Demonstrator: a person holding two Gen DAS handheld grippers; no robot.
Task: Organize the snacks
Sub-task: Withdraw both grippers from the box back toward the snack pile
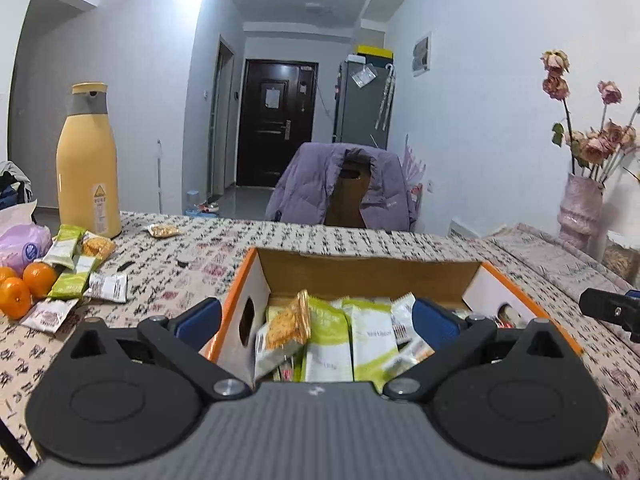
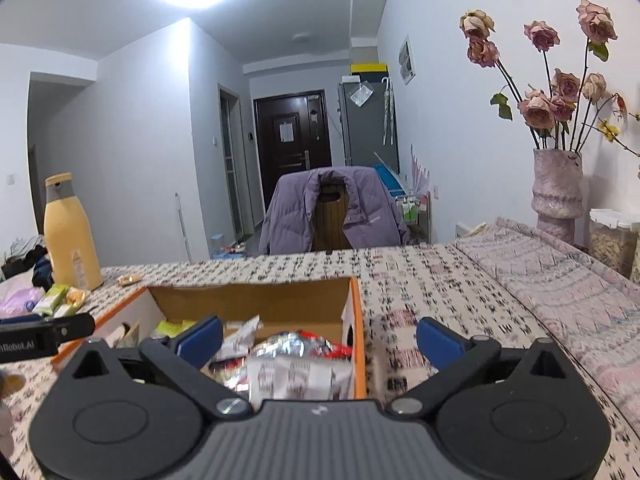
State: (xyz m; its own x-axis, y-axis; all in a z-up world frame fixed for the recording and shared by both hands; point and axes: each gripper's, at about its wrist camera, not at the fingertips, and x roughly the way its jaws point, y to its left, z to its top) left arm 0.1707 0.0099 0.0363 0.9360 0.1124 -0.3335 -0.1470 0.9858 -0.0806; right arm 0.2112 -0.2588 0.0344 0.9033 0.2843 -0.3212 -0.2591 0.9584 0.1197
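Observation:
An orange-edged cardboard box [image 1: 244,280] holds several snack packets, green and white ones [image 1: 352,336] at its left end. My left gripper [image 1: 316,320] is open above them, empty, its jaws straddling the box's left wall. In the right wrist view the same box [image 2: 358,320] shows silver and red packets [image 2: 296,356]. My right gripper [image 2: 320,338] is open and empty, its jaws straddling the box's right wall. More loose snack packets [image 1: 76,272] lie on the table at the left.
A yellow thermos [image 1: 88,168] stands at the table's far left, with oranges [image 1: 28,284] and a purple tissue pack [image 1: 20,244] beside the loose packets. A vase of dried roses [image 2: 558,184] and a clear jar [image 2: 612,240] stand at the right. A chair with a purple jacket [image 1: 344,184] is behind the table.

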